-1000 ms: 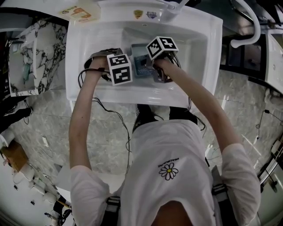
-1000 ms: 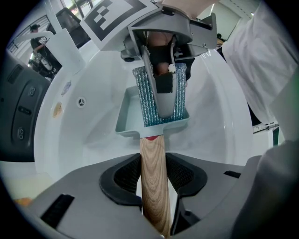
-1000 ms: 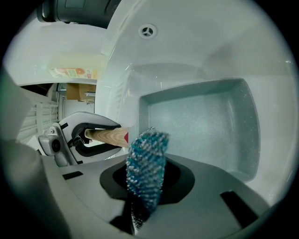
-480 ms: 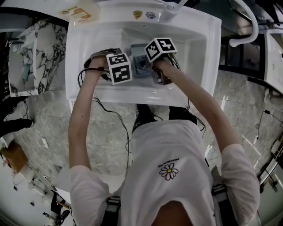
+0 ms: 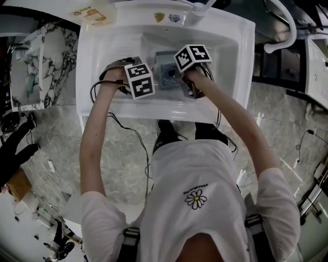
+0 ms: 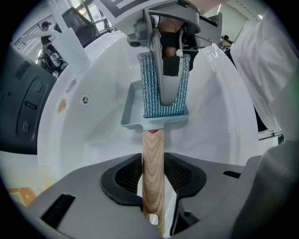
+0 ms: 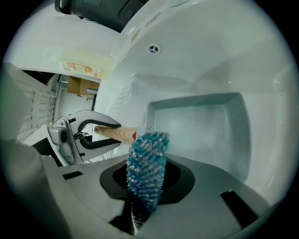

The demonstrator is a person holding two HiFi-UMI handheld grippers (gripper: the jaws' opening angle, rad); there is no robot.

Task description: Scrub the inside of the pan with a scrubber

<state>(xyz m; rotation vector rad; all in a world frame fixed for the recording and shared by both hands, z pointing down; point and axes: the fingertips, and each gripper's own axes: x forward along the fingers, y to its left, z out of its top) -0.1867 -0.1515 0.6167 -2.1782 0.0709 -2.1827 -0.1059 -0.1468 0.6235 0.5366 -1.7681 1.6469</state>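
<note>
A square grey-blue pan (image 5: 165, 74) with a wooden handle (image 6: 153, 168) is held inside the white sink (image 5: 102, 56). My left gripper (image 6: 154, 205) grips that handle between its pads, and its jaws are closing on it. My right gripper (image 7: 142, 205) is shut on a blue sparkly scrubber (image 7: 147, 163). In the left gripper view the scrubber (image 6: 149, 84) lies flat against the pan's inside (image 6: 133, 114), with the right gripper's fingers (image 6: 163, 56) over it. The right gripper view shows the pan's speckled floor (image 7: 205, 126) and the left gripper (image 7: 79, 135) round the handle (image 7: 114, 133).
The sink walls close in on all sides, with an overflow hole (image 7: 153, 48) on the back wall. A tap (image 5: 200, 6) stands at the sink's far rim. A marble counter (image 5: 46, 56) lies to the left. Cables hang over the sink's front edge (image 5: 118, 120).
My right gripper has shifted slightly to the right over the pan with the scrubber. The left gripper has stayed on the handle, almost still.
</note>
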